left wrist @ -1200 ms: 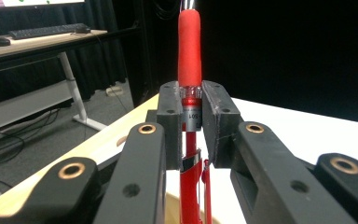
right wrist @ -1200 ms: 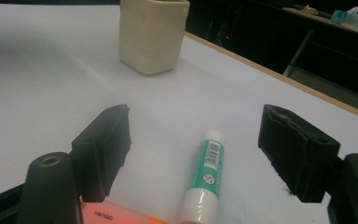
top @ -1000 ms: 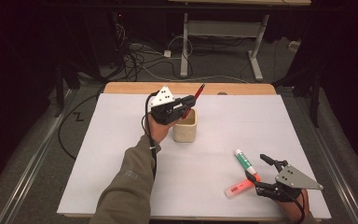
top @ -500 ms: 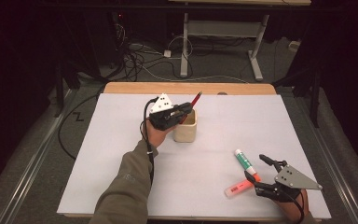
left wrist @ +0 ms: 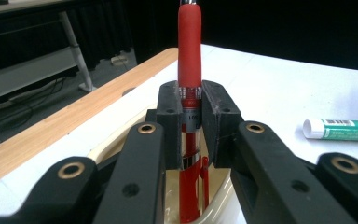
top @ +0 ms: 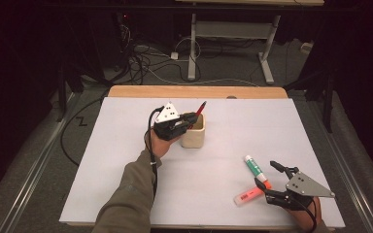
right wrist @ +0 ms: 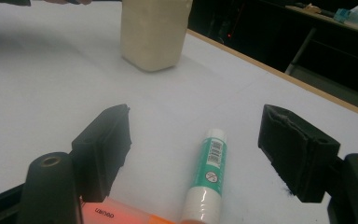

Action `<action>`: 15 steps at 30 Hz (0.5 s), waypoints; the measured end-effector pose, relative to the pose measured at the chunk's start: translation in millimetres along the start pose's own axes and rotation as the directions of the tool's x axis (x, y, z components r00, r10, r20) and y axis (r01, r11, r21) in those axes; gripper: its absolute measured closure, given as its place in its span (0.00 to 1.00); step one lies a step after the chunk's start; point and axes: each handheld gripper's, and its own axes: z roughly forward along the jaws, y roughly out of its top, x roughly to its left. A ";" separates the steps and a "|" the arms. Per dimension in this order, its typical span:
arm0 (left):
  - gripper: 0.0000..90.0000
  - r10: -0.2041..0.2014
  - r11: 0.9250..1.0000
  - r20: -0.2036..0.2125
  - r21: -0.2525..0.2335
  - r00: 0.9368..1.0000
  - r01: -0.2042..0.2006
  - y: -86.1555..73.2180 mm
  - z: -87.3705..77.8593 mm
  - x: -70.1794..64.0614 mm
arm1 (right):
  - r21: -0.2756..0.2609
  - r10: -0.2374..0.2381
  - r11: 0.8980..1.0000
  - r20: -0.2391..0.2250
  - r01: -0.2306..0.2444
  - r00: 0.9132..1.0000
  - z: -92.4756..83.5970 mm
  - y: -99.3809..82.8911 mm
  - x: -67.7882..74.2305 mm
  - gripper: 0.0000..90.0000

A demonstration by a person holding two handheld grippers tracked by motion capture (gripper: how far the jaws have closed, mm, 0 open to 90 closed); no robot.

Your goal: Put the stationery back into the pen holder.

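Note:
A cream cup stands upright near the middle of the white table. My left gripper is shut on a red pen, whose lower end is inside the cup's mouth. A green and white glue stick and an orange highlighter lie flat at the near right. My right gripper stands open, its jaws on either side of the glue stick without touching it.
The white sheet covers the wooden table, whose far edge shows bare. Beyond it are a dark floor with cables and the legs of a white desk.
My left gripper has sunk a little with the red pen, bringing the pen's lower end down into the cup. The right gripper has kept still.

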 end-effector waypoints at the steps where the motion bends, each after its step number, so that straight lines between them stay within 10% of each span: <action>1: 0.85 0.001 1.000 -0.002 0.002 1.000 -0.001 -0.4 -0.4 -0.1 | 0.000 0.000 1.000 0.000 0.000 1.000 0.0 0.0 0.1 0.28; 15: 0.83 0.006 1.000 -0.010 0.019 1.000 -0.005 -4.6 -2.7 -2.9 | 0.000 0.003 1.000 -0.003 -0.003 1.000 -0.2 0.2 0.3 0.28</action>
